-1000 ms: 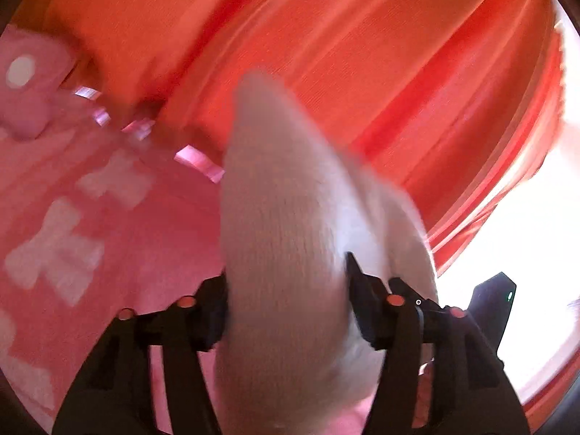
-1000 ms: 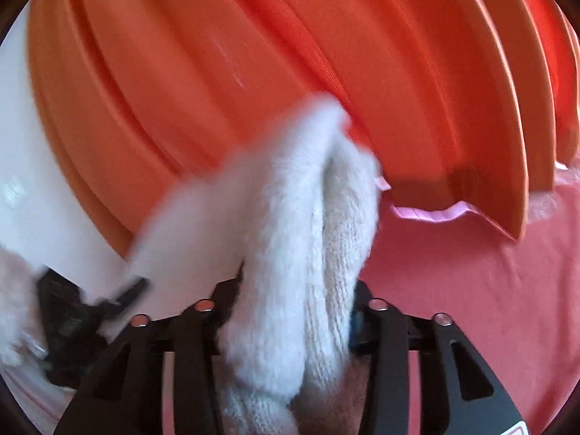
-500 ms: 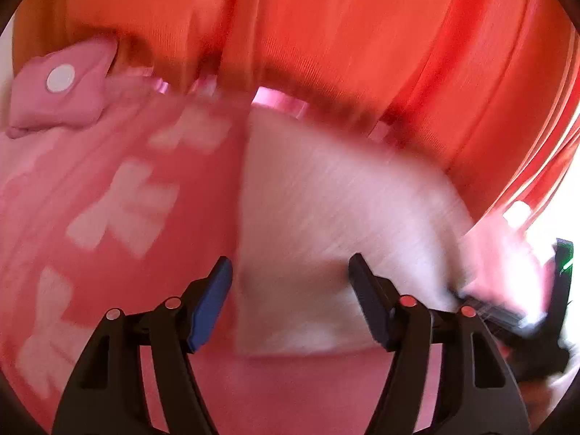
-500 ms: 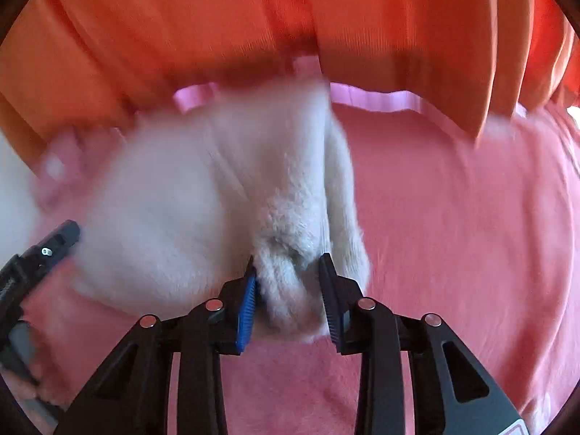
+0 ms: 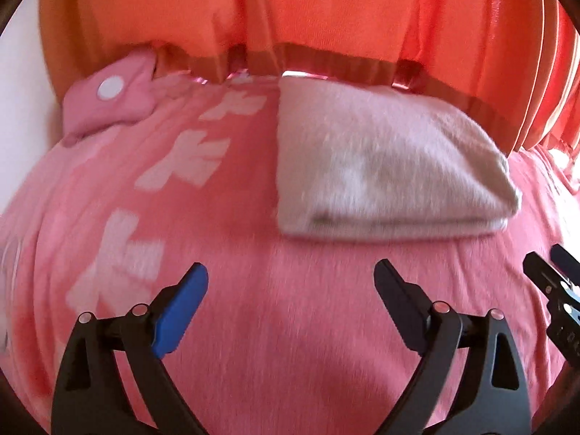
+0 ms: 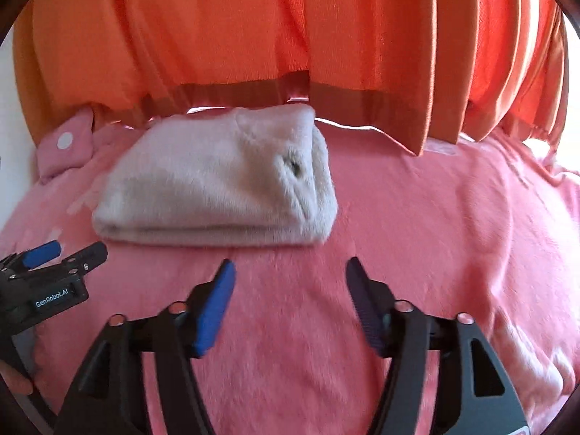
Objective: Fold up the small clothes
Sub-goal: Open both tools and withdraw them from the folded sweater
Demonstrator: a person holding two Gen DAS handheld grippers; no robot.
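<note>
Lying folded on the pink blanket (image 6: 417,253), at twelve o'clock from both grippers: the white fuzzy garment (image 6: 217,181). Gaping empty, jaws just having been opening: left gripper (image 5: 290,290), right gripper (image 6: 290,282).

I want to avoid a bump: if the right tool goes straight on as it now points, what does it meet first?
Probably the pink blanket, bare between the open right tool and the folded white garment. Depth is unclear, so a shallower path could reach the garment's near edge.
</note>
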